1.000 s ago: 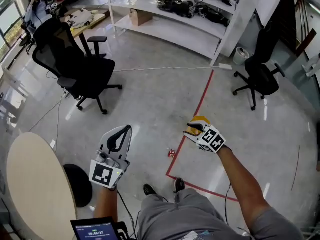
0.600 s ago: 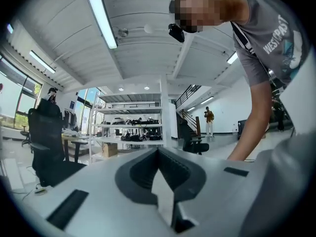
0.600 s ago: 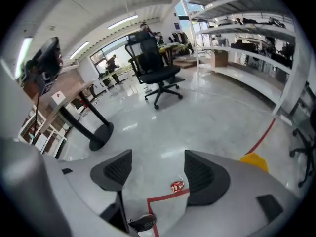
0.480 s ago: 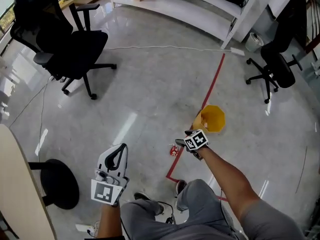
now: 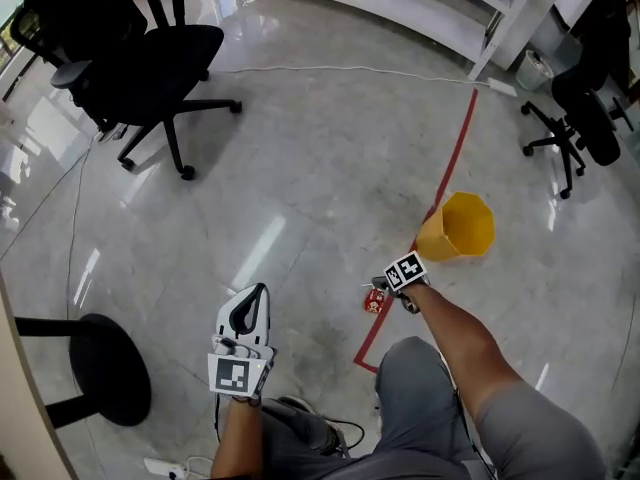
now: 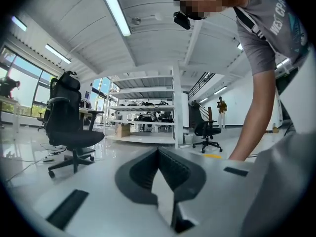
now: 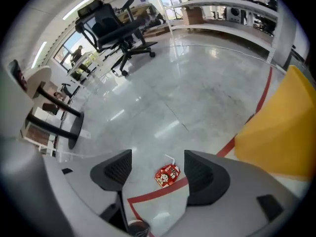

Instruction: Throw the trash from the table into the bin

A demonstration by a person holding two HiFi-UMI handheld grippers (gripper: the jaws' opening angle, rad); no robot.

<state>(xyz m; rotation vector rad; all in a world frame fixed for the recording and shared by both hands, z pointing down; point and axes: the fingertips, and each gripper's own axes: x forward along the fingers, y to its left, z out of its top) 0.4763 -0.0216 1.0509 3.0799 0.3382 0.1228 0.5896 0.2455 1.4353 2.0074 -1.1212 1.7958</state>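
small red carton (image 5: 375,301) lies on the floor at the red line (image 5: 446,173), lower centre, near the tipped yellow bin (image 5: 458,228). right gripper (image 7: 158,164), jaws just opened wide, hovers over it, empty; left gripper (image 6: 158,152) closed, empty. likely light, crushable card: pinch its body gently.

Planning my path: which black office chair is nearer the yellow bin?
The upper-right chair in the head view, beside the white shelf; the upper-left chair stands farther from the yellow bin.
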